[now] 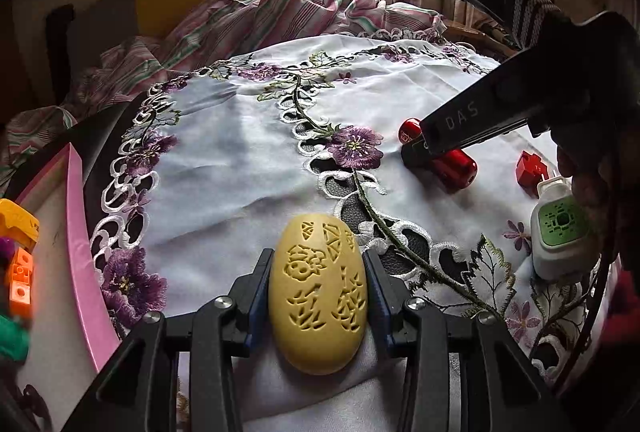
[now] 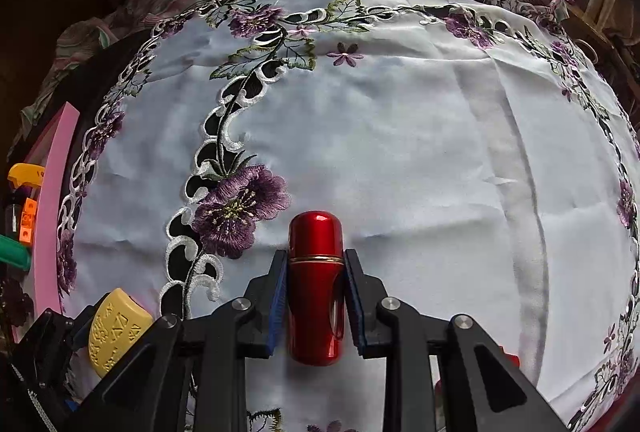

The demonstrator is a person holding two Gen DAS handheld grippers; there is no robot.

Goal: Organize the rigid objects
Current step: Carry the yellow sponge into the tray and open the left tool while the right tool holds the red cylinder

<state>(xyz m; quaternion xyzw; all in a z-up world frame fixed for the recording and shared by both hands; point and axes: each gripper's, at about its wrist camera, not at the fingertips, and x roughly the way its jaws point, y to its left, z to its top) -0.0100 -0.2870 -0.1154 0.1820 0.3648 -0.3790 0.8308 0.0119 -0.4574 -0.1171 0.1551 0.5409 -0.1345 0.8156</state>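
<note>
The left claw (image 1: 318,292) is clenched on a yellow carved oval (image 1: 318,296) lying on the embroidered cloth (image 1: 224,160). Farther over, the right claw (image 2: 316,296) grips a red capsule (image 2: 316,288) resting on the cloth. A pink tray (image 1: 78,232) sits at the left.

You have one yellow carved egg (image 1: 318,296), one red metal cylinder (image 2: 316,288), one small red block (image 1: 530,168), and one white-and-green plug-in device (image 1: 560,236).
</note>
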